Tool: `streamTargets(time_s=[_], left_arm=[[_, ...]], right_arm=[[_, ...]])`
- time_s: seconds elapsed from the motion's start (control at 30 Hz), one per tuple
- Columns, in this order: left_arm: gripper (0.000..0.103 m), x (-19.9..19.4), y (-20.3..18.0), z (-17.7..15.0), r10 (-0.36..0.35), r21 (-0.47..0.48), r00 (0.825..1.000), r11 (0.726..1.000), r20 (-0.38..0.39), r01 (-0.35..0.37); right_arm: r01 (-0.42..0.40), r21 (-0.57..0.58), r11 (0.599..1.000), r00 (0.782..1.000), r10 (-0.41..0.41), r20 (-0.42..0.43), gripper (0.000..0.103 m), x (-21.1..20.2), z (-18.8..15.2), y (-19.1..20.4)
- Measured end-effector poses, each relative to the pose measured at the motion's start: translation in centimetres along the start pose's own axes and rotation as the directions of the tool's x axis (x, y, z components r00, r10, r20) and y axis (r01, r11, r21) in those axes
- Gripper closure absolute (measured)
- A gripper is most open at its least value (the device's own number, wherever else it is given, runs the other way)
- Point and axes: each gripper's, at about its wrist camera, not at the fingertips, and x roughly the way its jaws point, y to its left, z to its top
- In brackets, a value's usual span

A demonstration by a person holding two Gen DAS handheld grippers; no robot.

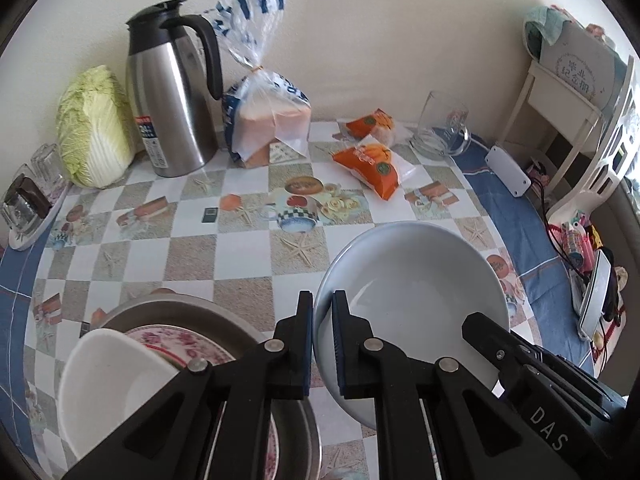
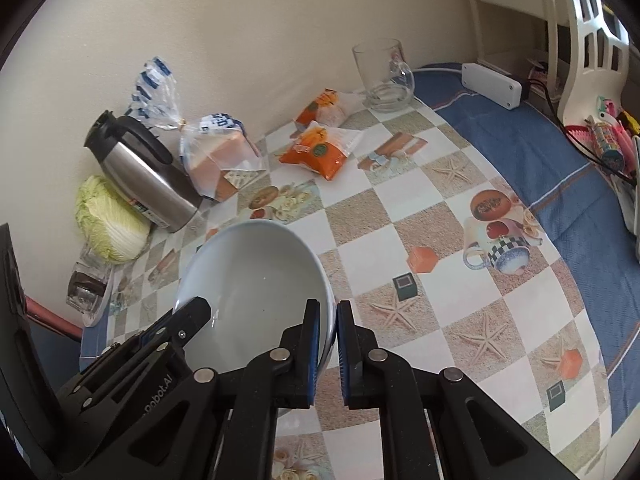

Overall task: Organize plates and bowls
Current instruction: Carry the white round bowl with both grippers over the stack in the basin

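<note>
bowl [image 1: 412, 276] gripped beside tool [image 1: 322, 304] marked "das".

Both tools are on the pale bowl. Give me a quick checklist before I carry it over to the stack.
1. Left tool clamped on pale bowl rim: ok.
2. Right tool clamped on the opposite rim: ok.
3. Bowl empty: ok.
4. Bowl clear of the tablecloth: cannot tell.
5. Stack free to receive it: not ok; a white bowl lies tilted on the floral plate in the metal pan.
</note>
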Motion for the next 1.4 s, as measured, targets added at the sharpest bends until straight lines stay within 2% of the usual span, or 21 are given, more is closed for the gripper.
streamTargets(time_s=[0.4,0.6,0.93,1.4], left_arm=[[0.094,-7.8,7.4,-0.7,0.117,-0.121,0.987,0.987,0.114,-0.103],[0.094,-9.4,10.8,-2.2,0.159,-0.192,0.981,0.972,0.115,-0.135],[0.094,-8.9,13.8,-5.2,0.144,-0.265,0.988,0.956,0.048,-0.127],[0.094,-7.1,14.5,-6.0,0.118,-0.277,0.993,0.954,-0.012,-0.117]], right_arm=[[-0.128,-0.152,0.980,0.991,0.133,0.021,0.093,-3.6,-2.1,9.1],[-0.181,-0.210,0.961,0.983,0.180,-0.023,0.093,-3.4,-3.8,12.7],[-0.171,-0.283,0.944,0.985,0.156,-0.077,0.092,-2.4,-6.3,15.5],[-0.114,-0.320,0.941,0.991,0.084,-0.106,0.090,-0.7,-7.2,16.1]])
